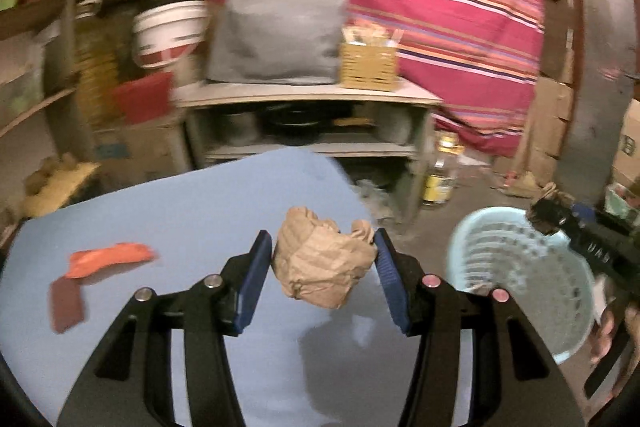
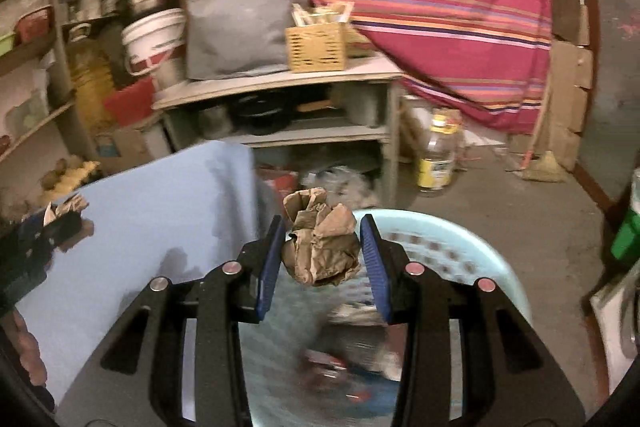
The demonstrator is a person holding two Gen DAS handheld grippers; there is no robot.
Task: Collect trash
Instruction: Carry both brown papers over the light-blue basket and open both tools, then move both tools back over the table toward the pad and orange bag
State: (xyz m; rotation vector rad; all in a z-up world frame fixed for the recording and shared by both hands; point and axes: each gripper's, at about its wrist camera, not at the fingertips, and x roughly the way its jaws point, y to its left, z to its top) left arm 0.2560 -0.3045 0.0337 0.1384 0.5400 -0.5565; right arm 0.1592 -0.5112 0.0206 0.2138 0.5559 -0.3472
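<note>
Left gripper (image 1: 323, 259) jaws clamp paper wad (image 1: 322, 261); right gripper (image 2: 322, 249) likewise.

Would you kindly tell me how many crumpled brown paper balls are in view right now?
2. One paper ball is clamped in the left hand-held gripper above the blue table; the other paper ball is in the right hand-held gripper over the basket. The basket may hide more.

Nothing legible: the yellow label on the clear jar (image 2: 436, 155) and the markings on the cardboard boxes (image 1: 628, 147) are blurred.
</note>
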